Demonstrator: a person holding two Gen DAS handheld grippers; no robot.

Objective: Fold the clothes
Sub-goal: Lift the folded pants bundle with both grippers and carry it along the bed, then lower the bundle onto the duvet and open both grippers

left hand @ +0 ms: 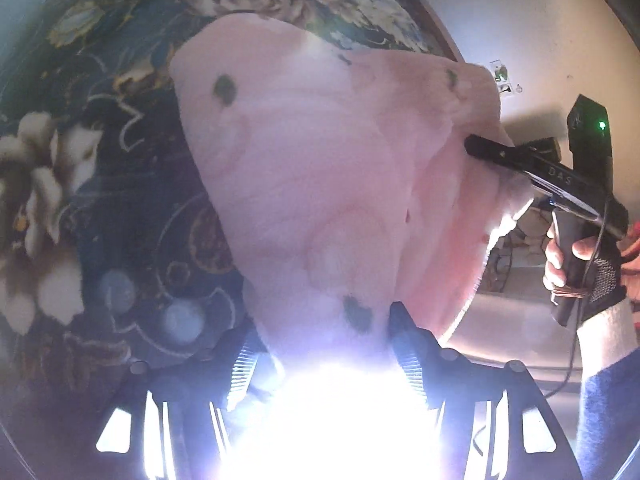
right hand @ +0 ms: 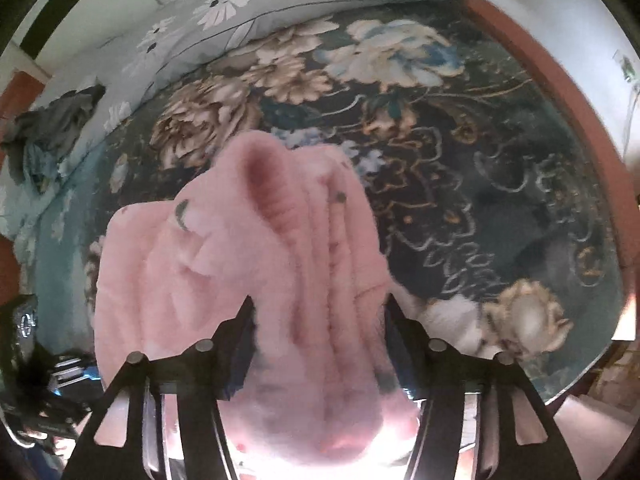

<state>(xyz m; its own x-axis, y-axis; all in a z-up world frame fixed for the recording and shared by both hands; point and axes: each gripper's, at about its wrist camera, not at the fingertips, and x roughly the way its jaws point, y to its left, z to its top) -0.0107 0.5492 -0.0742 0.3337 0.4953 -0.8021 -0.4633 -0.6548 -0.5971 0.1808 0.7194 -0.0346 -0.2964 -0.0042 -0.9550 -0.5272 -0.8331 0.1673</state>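
Observation:
A fluffy pink garment (left hand: 312,184) with dark spots hangs above a dark floral bedspread (left hand: 132,184). My left gripper (left hand: 320,320) is shut on one edge of it; bright glare hides the cloth near the jaws. In the left wrist view my right gripper (left hand: 480,148) shows at the right, clamped on the garment's far edge, with a gloved hand on its handle. In the right wrist view the pink garment (right hand: 256,272) bunches in folds between the fingers of my right gripper (right hand: 320,308), which is shut on it.
The floral bedspread (right hand: 460,168) covers the bed, with a red-brown edge (right hand: 568,92) at the right. A light flowered pillow (right hand: 224,12) lies at the far side. A grey cloth heap (right hand: 56,120) sits at the far left. A wall (left hand: 532,40) with a socket stands behind.

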